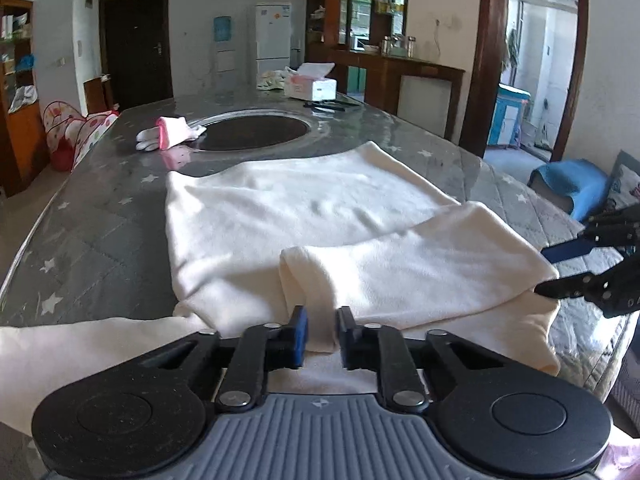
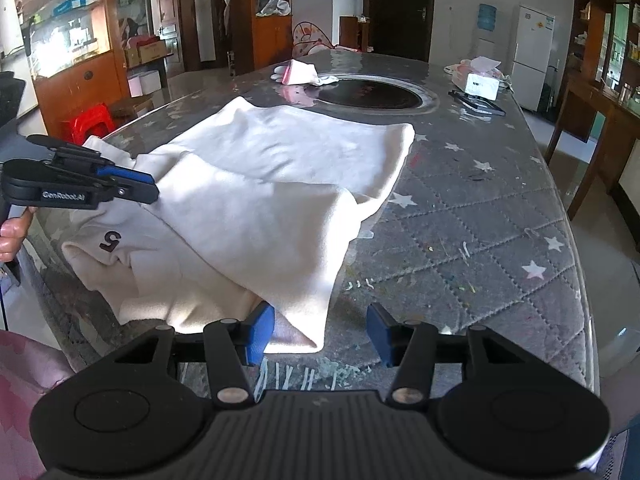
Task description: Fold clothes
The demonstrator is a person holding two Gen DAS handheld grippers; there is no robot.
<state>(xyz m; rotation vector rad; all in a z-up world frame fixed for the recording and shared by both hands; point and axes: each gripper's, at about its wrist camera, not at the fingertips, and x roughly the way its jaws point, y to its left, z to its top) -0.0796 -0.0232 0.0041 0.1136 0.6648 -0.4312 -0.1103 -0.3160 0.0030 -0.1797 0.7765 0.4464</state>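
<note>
A cream-white garment lies spread on the grey star-quilted table, with one part folded over its near side. In the left wrist view my left gripper is shut on a narrow fold of the garment at its near edge. The right wrist view shows the same gripper pinching the cloth at the left, near a dark "5" mark. My right gripper is open at the garment's near corner, which lies between the pads beside the left one. From the left it appears at the right edge, jaws apart.
A dark round inset sits mid-table, with pink-and-white gloves beside it. A tissue box and a flat black object lie at the far end. The table's rounded edge runs close on the right. A red stool stands beyond the left side.
</note>
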